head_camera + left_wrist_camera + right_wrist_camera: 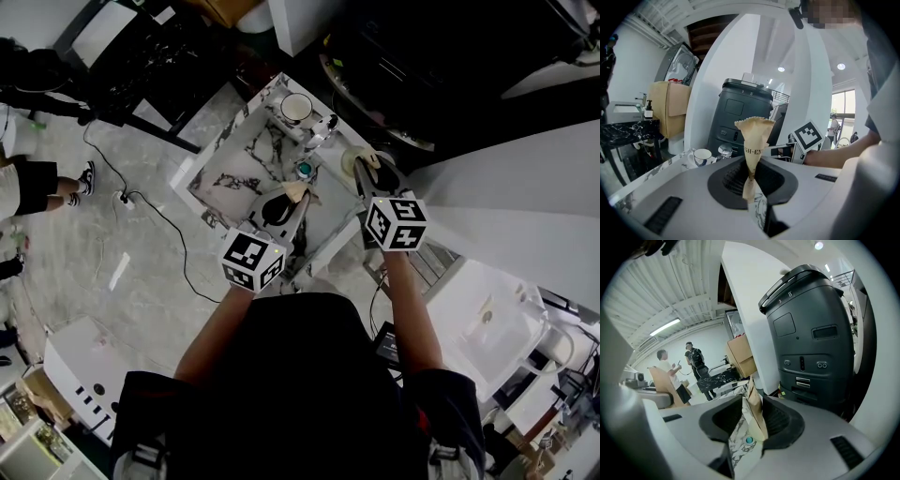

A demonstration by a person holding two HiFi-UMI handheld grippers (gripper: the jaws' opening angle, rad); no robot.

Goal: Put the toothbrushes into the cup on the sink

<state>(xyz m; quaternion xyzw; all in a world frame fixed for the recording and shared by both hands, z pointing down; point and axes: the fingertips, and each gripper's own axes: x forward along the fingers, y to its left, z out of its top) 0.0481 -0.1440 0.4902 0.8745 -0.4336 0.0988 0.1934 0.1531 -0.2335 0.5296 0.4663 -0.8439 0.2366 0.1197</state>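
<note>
Head view: left gripper (289, 201) and right gripper (364, 171) jaws each clamp a paper packet (298, 191); cup (296, 108) stands apart.

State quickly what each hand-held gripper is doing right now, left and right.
Left hand-held gripper: closed, holding a crimped paper packet.
Right hand-held gripper: closed, holding a brown paper packet.

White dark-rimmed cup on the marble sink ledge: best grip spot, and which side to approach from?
Likely the rim wall, from above, one jaw inside and one outside. The white dark-rimmed cup stands upright with its mouth open at the marble sink's far corner, and a chrome tap sits close beside it, so a side approach looks cramped.
</note>
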